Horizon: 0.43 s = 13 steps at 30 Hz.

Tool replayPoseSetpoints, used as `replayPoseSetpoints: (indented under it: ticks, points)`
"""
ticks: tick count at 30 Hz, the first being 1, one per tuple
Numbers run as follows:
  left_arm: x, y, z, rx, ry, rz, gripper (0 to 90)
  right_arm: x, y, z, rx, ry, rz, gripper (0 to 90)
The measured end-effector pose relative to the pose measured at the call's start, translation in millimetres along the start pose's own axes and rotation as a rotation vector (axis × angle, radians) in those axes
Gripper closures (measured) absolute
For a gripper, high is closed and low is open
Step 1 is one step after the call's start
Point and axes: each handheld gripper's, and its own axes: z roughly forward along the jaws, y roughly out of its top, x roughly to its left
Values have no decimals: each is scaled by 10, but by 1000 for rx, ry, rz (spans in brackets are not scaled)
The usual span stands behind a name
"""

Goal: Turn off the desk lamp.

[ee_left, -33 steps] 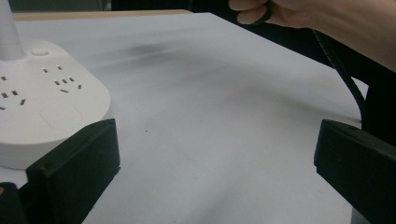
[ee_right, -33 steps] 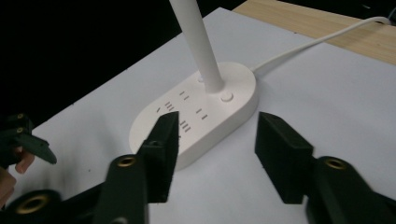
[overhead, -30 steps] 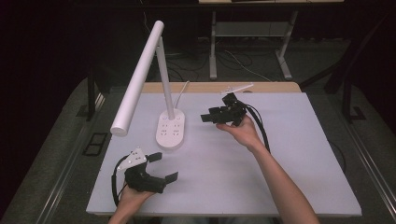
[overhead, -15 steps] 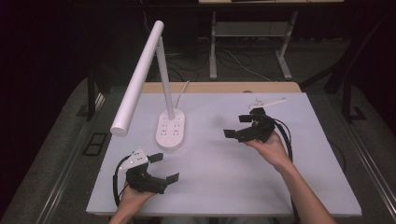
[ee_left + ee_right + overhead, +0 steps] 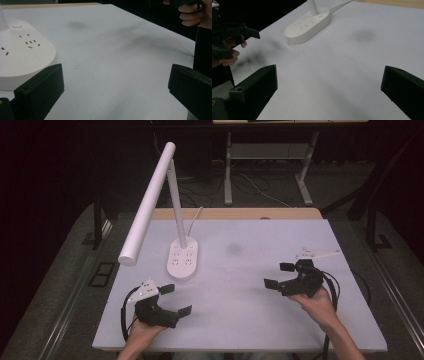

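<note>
On the desk: one white lamp [image 5: 170, 220], its base [image 5: 182, 261] left of centre toward the far edge, studded with sockets.
Desk: a pale sheet covers the desk [image 5: 240, 315]; a strip of bare wood [image 5: 235, 213] runs along its far edge; one faint dark smudge [image 5: 233, 249] lies right of the base.
Room: dark all round; grey floor [image 5: 65, 285] on both sides; one metal frame [image 5: 267, 155] with loose cables stands behind the desk.
Lamp: one slanted stem, one long tube head reaching out over the desk's left edge, one white cord off the back.
Left gripper [image 5: 172, 300]: low at the near left corner, just in front of the base; jaws wide apart, nothing between them.
Right gripper [image 5: 280, 275]: near the right edge, well apart from the lamp; its jaws have just been opening and stand wide, with bare desk between them.
Count: two grippers, two hands, one lamp.
Left gripper view: the base [image 5: 22, 62] sits just past the left jaw.
</note>
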Motion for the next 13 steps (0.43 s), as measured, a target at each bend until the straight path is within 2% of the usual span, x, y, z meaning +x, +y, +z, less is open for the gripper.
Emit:
replayPoseSetpoints:
  ticks: [6,13]
  points:
    - [-7,0,-1,0,1,1,0,-7,-272,-121,5,-41,7,7]
    - [-3,2,0,2,3,1,0,6,-496,-202,-15,-66,31,7]
